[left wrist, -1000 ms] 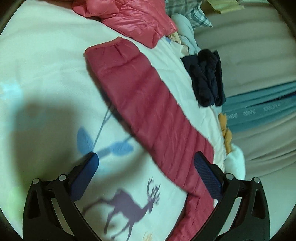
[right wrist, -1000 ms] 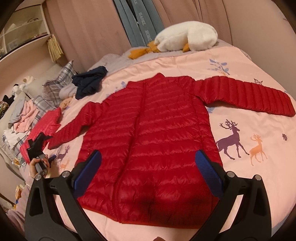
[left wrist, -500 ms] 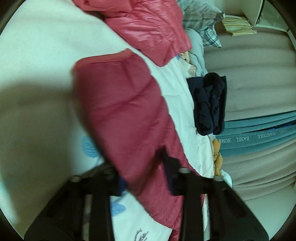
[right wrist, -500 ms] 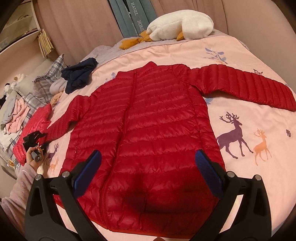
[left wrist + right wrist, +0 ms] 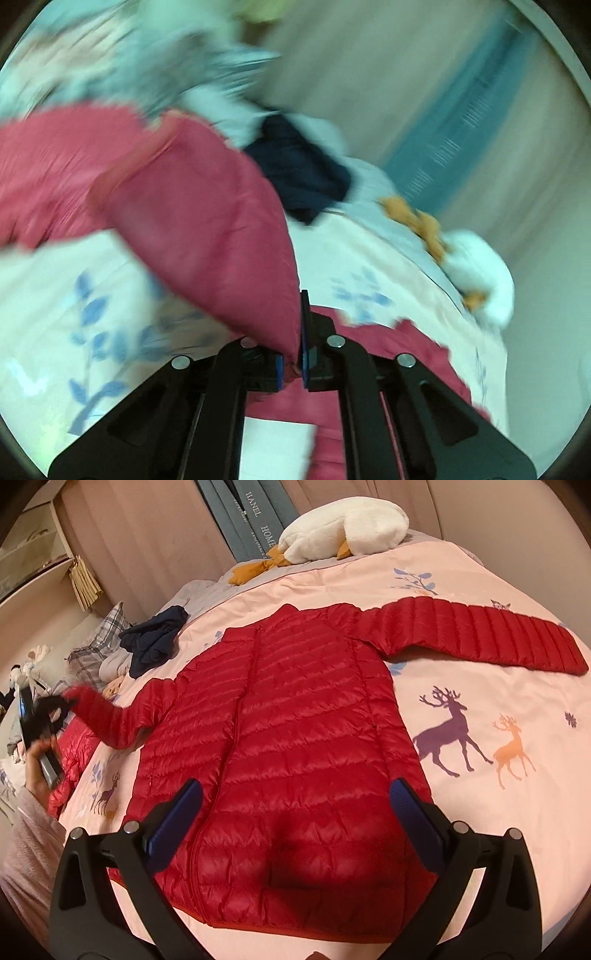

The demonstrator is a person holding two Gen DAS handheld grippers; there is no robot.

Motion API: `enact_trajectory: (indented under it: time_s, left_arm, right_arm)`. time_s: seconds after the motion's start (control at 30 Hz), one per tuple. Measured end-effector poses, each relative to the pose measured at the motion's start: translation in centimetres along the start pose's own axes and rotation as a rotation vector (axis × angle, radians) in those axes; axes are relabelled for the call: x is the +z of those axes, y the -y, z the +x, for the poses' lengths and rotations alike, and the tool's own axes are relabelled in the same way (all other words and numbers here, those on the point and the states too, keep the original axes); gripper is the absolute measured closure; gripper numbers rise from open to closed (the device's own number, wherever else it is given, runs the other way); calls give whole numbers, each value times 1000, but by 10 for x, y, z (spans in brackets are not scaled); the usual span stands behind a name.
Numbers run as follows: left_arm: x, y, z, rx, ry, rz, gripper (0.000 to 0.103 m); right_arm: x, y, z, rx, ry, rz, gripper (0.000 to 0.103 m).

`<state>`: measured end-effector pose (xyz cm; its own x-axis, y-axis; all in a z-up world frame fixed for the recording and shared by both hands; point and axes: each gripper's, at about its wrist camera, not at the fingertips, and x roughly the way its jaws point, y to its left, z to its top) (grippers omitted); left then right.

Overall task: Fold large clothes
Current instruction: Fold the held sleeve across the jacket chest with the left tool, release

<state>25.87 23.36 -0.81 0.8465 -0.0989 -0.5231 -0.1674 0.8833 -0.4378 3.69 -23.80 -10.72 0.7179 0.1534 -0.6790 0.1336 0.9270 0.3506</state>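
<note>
The left gripper (image 5: 291, 354) has its jaws clamped on the red jacket's (image 5: 280, 738) left sleeve (image 5: 207, 236), lifted off the bed (image 5: 480, 664): the sleeve fold is under way. Next, I judge, that sleeve should be carried across the chest; the right gripper (image 5: 295, 808) hovers over the hem, jaws open and empty.

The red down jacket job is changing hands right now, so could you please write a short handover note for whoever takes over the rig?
Left gripper: has just closed on the jacket's sleeve, which hangs lifted off the bed.
Right gripper: open, holding nothing, above the hem of the red down jacket.
Jacket lies flat, front up; other sleeve spread out to the side.
Done: sleeve picked up.
Left: probably fold both sleeves across the body, then fold the body.
</note>
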Motion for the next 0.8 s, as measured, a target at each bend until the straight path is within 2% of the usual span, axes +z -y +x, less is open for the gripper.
enact_trajectory:
  time_s: [0.13,0.23,0.33,0.43,0.5,0.57,0.6,0.67,0.73,0.8]
  left_arm:
    - [-24,93,-2,-88,-41,178,97]
    - [-59,160,10,-158,-109,291,97]
    - [-102,211,28,-192,-184,383,96]
    - [-145,242,54,-189,-274,437,95]
    - [-170,250,73,-189,-341,432,91]
    - [-188,253,92,-190,-416,404,65]
    - [-194,254,97,-197,-446,386,40]
    - [-201,252,101,-234,-463,351,36]
    - [-197,238,97,-248,-469,341,36]
    - [-190,218,86,-304,-466,292,36]
  right_arm:
    - [-4,11,-8,3,6,20,2]
    - [-6,22,-15,1,20,41,2]
    - [-7,35,-19,-7,24,66,2]
    - [-8,48,-21,-18,20,90,2]
    - [-10,55,-22,-24,19,102,2]
    - [-12,61,-23,-29,17,110,2]
    - [-12,64,-23,-34,15,115,2]
    - [-13,68,-23,-38,12,121,2]
    - [-12,72,-20,-42,7,129,2]
    - [-10,75,-16,-34,-3,141,2]
